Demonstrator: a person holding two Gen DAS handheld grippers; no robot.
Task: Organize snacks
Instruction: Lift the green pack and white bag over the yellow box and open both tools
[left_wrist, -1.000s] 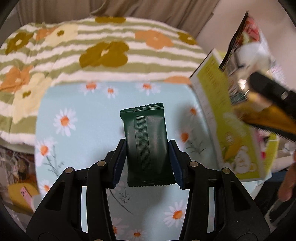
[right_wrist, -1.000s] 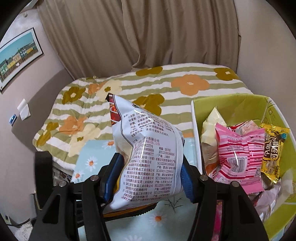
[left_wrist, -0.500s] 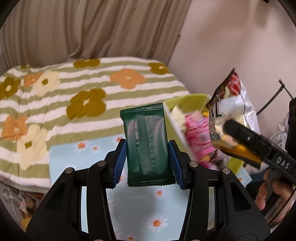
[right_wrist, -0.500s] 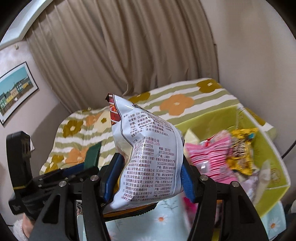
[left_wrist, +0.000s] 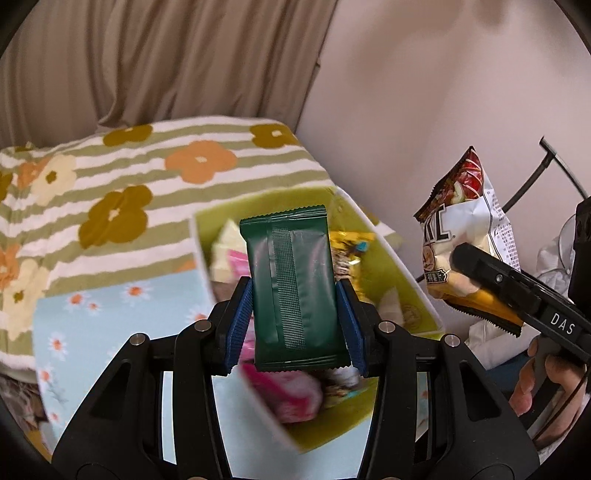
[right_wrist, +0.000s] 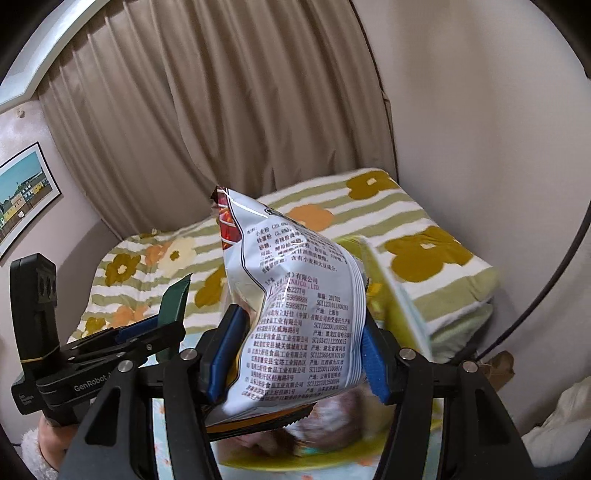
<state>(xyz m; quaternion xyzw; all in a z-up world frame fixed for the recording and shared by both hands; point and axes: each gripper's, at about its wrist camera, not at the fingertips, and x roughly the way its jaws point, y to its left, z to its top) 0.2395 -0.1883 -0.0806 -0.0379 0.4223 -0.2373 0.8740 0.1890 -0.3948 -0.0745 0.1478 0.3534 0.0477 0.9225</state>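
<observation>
My left gripper (left_wrist: 293, 314) is shut on a dark green snack packet (left_wrist: 291, 288) and holds it upright above the yellow-green snack box (left_wrist: 399, 273). The box holds several packets, pink and yellow among them. My right gripper (right_wrist: 293, 349) is shut on a white chip bag (right_wrist: 299, 317) with printed text, held in the air over the box (right_wrist: 391, 291), which is blurred there. The chip bag (left_wrist: 465, 236) and right gripper show at the right of the left wrist view. The left gripper and green packet (right_wrist: 173, 299) show at the left of the right wrist view.
The box stands on a light blue daisy-print cloth (left_wrist: 110, 317). Behind it lies a striped bed cover with flowers (left_wrist: 147, 173). Beige curtains (right_wrist: 258, 110) and a wall are beyond. A framed picture (right_wrist: 22, 192) hangs at the left.
Both grippers have risen and swung toward the box with their packets. The green packet was over the blue cloth and is now over the box. The right gripper's view has tilted up.
</observation>
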